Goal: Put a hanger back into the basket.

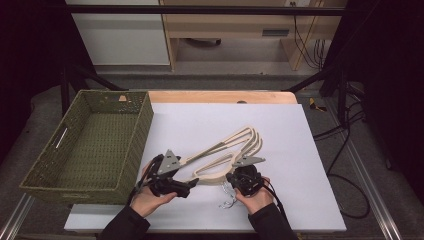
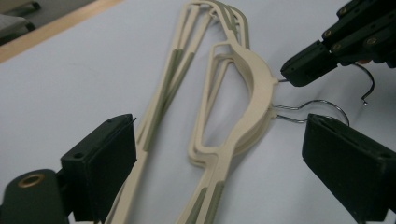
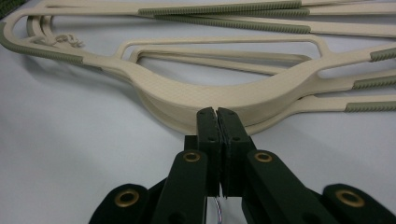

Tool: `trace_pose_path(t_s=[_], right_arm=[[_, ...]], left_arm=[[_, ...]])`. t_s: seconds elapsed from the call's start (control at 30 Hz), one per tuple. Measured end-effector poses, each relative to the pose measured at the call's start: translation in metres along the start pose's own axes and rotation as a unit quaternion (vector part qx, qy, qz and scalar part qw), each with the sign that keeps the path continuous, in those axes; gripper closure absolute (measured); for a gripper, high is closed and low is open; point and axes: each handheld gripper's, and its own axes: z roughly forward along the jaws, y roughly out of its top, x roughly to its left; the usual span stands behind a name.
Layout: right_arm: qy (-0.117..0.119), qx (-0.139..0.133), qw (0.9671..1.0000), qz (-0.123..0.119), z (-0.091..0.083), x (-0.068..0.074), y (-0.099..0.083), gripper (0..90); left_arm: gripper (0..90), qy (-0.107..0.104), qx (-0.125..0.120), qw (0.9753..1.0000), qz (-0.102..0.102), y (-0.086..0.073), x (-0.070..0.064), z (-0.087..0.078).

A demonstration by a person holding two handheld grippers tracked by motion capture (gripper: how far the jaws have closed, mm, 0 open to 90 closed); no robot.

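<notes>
Lying stacked at the middle of the white board (image 1: 280, 145): three cream hangers (image 1: 227, 150), with two wire hooks (image 2: 327, 105) in sight. Sitting at the far left: one green woven basket (image 1: 87, 145). Working at the near edge: two grippers, left (image 1: 186, 188) and right (image 1: 231, 178).

Two black grippers are seen at the near edge of the table; the left gripper (image 1: 189, 187) and the right gripper (image 1: 231, 176) are each topped by a grey three-cornered plate; dark sleeves are worn to the wrists; a black cable is trailed from the right one; brass-coloured rivets are set in the black jaw arms; blocky matt pads (image 2: 100, 161) are fitted on the left.
</notes>
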Motion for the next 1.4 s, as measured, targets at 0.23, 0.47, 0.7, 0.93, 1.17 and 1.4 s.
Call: trace_pose_path(t_s=[0.23, 0.47, 0.7, 0.93, 1.17, 1.4], right_arm=[[0.003, 0.004, 0.9999, -0.01, -0.001, -0.001, 0.004, 89.3], [0.003, 0.006, 1.0, -0.007, -0.002, 0.001, 0.005, 89.2], [0.004, 0.006, 1.0, -0.004, -0.003, 0.002, 0.006, 89.3], [0.002, 0.009, 0.9999, -0.008, -0.006, 0.005, 0.008, 89.3], [0.006, 0.006, 0.9999, -0.008, -0.01, 0.004, 0.009, 88.5], [0.045, -0.054, 0.9975, 0.004, -0.036, -0.008, 0.013, 76.6]], left_arm=[[21.3, -0.027, 0.051, 0.9981, 0.024, 0.01, -0.008, 0.042], [36.6, -0.035, 0.097, 0.9919, 0.075, 0.011, -0.02, 0.075], [54.3, -0.035, 0.106, 0.9886, 0.101, 0.009, -0.028, 0.087], [66.5, -0.015, 0.11, 0.9861, 0.124, 0.009, -0.035, 0.09], [70.5, -0.009, 0.114, 0.9813, 0.155, 0.011, -0.042, 0.086], [75.5, -0.007, 0.105, 0.9821, 0.156, 0.016, -0.044, 0.077]])
